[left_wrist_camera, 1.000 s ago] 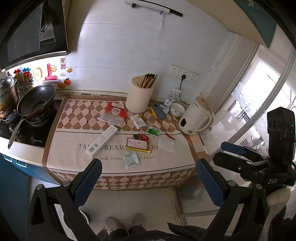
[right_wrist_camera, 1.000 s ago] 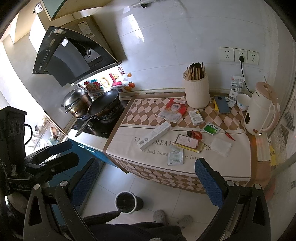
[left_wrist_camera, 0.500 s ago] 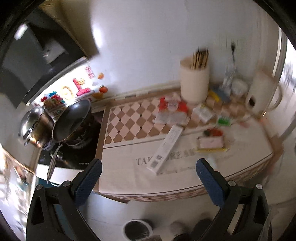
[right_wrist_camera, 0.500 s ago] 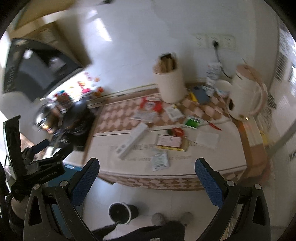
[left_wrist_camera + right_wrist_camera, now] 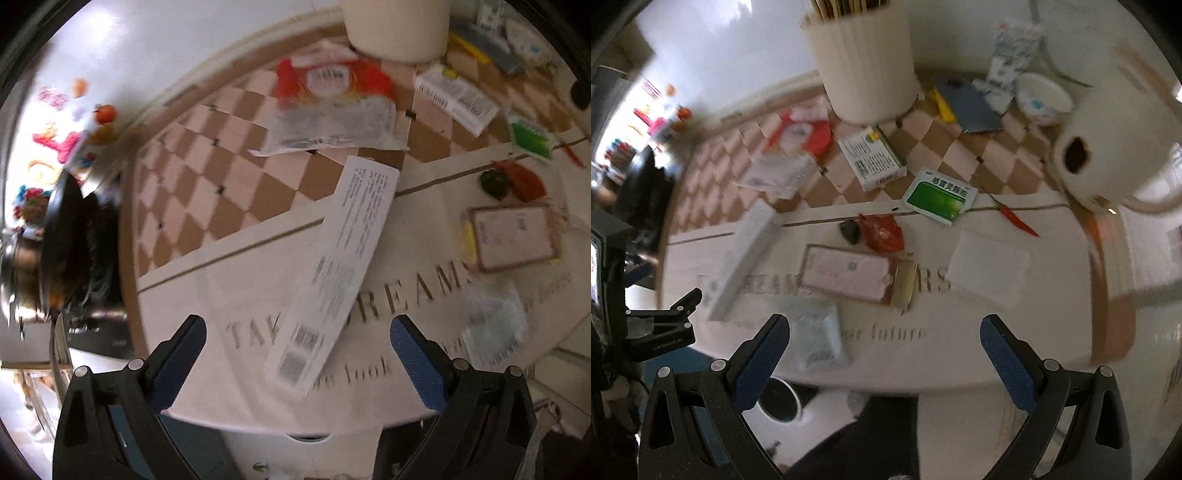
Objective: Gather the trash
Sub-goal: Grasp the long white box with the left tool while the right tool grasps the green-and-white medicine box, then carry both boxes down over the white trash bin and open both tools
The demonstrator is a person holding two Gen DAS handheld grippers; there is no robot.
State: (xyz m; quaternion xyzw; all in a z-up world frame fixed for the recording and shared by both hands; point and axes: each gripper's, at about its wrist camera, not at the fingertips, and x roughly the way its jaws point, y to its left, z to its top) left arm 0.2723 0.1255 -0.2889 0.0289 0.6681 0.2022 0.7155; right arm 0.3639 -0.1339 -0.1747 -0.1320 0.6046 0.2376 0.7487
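Note:
Litter lies on a printed cloth (image 5: 221,295) over the counter. A long white box (image 5: 336,266) lies just ahead of my open left gripper (image 5: 297,349); it also shows in the right wrist view (image 5: 738,258). My open right gripper (image 5: 882,345) hangs at the counter's front edge, near a clear sachet (image 5: 820,339) and a pink packet (image 5: 849,275). A red-and-white wrapper (image 5: 332,103), a medicine box (image 5: 871,157), a green sachet (image 5: 940,195), a red crumpled wrapper (image 5: 882,232) and a white pad (image 5: 990,269) lie farther in. A bin (image 5: 779,400) stands on the floor below.
A white utensil holder (image 5: 864,66) stands at the back. A white kettle (image 5: 1108,147) and a small bowl (image 5: 1043,99) sit at the right. A black pan (image 5: 62,236) sits on the stove at the left. The left gripper's body (image 5: 646,332) shows at the right view's left edge.
Both grippers have moved down and in close to the counter. The left now faces the long white box; the right faces the packets at the front edge. Both stay open.

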